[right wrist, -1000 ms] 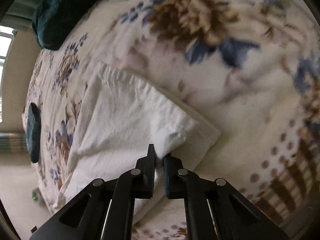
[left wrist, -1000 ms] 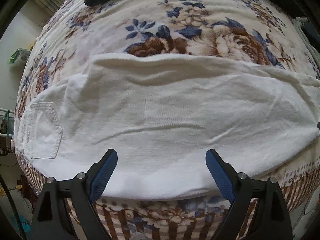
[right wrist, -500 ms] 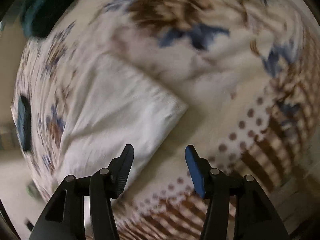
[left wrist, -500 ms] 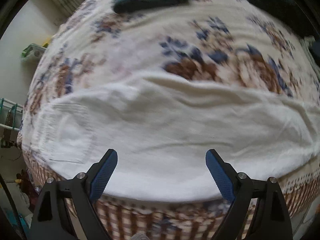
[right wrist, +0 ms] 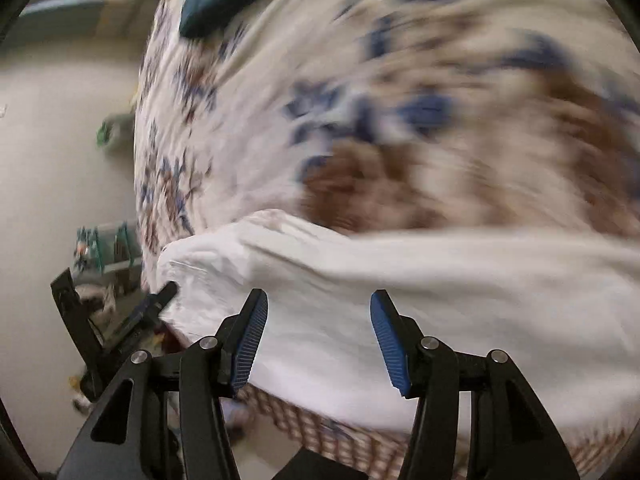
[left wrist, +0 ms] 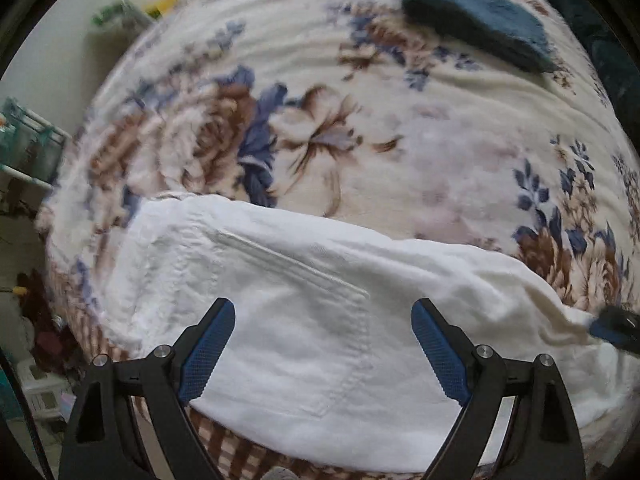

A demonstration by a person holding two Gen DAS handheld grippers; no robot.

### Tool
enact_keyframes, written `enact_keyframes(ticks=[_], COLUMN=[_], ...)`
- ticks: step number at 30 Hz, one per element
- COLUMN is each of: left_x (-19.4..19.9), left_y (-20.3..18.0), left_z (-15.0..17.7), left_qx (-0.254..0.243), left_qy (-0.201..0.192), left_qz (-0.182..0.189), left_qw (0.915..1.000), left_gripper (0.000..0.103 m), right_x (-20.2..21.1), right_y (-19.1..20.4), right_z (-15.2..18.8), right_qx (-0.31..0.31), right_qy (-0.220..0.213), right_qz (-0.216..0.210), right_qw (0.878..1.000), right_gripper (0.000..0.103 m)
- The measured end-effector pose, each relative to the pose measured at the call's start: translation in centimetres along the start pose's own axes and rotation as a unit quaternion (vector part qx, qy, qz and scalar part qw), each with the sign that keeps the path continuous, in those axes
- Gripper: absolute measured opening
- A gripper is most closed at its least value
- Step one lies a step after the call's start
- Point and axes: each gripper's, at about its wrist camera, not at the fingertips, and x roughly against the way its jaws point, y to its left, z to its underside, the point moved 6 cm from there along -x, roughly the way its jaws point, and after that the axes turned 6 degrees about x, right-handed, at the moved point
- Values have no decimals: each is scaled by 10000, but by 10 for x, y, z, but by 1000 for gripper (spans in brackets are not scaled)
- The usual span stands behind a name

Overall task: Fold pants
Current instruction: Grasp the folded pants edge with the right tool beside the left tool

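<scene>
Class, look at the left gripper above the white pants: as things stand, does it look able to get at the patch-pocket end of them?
Probably yes. The left gripper is open above the pocket of the white pants, with nothing lying on that end. The right gripper is off at the far side.

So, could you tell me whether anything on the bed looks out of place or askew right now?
Nothing stands out. The white pants lie folded lengthwise along the near edge of the floral blanket, with mild wrinkles only. A dark teal folded cloth sits apart at the far side. The right wrist view is motion-blurred.
</scene>
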Motion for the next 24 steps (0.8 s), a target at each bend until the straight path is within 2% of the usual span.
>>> enact_keyframes(ticks=[4, 7, 9, 10, 11, 15, 19, 21, 22, 24], left_x=[-19, -33, -38, -39, -41, -42, -41, -39, -39, -36], left_y=[1, -3, -4, -5, -6, -9, -13, -17, -20, -24], left_z=[-15, -19, -21, -21, -22, -23, -30, -30, -30, -30], left_qx=[-219, -410, -499, -517, -541, -577, -661, -706, -715, -756], left_qy=[374, 634, 726, 745, 794, 917, 951, 960, 983, 994], left_qz=[5, 123, 148, 155, 159, 214, 136, 81, 79, 61], left_qw=[9991, 9971, 9960, 9958, 9952, 9939, 9932, 9928, 9926, 9922], left_gripper=[90, 90, 90, 90, 90, 90, 90, 90, 90, 90], right_x=[-60, -91, -102, -104, -106, -105, -104, -118, -119, -126], right_y=[28, 42, 53, 58, 60, 73, 73, 65, 57, 50], right_z=[-41, -46, -50, -49, -50, -39, -29, -32, -35, -39], right_qx=[211, 314, 524, 611, 693, 841, 837, 641, 536, 458], right_qy=[770, 1234, 1296, 1275, 1263, 1080, 1040, 1279, 1361, 1297], right_qz=[246, 307, 366, 425, 507, 500, 526, 467, 458, 454], right_qw=[9965, 9914, 9895, 9890, 9883, 9893, 9897, 9886, 9882, 9895], right_gripper=[56, 56, 55, 45, 25, 12, 13, 24, 39, 43])
